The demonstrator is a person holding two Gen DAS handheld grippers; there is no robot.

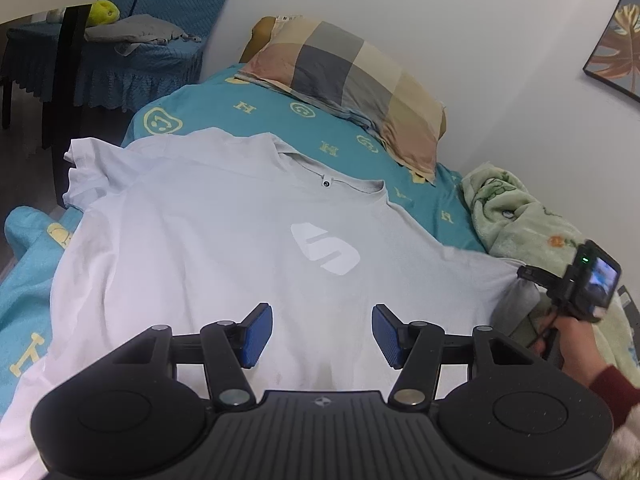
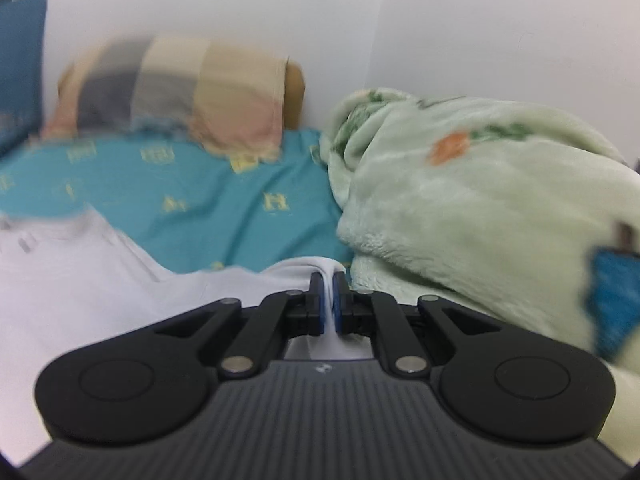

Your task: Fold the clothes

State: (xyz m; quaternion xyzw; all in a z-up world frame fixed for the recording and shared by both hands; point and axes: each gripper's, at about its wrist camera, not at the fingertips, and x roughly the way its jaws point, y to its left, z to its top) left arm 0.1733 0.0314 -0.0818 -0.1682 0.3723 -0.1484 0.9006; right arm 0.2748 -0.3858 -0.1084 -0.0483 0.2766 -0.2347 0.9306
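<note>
A white T-shirt (image 1: 224, 240) lies spread face up on the bed (image 1: 256, 128), its collar away from both grippers and a pale logo on the chest. The fold is only starting: the right gripper (image 2: 328, 300) has its jaws closed on a pinch of the shirt's right sleeve edge, thin cotton bunched into a small ridge between the blue pads. The left gripper (image 1: 322, 336) hovers over the lower middle of the shirt with jaws open and nothing between them; the cloth sits just beneath and ahead of them.

To my eye the next move is to carry that sleeve in across the body, which needs the left jaws to pin or catch the fabric so the shirt does not slide on the sheet. The cloth looks soft and limp, creased in shallow waves. Beyond the right jaws, a plush green blanket (image 2: 480, 208) is heaped close against the sleeve; it could snag. A checked pillow (image 1: 352, 88) sits far ahead of the left jaws.
</note>
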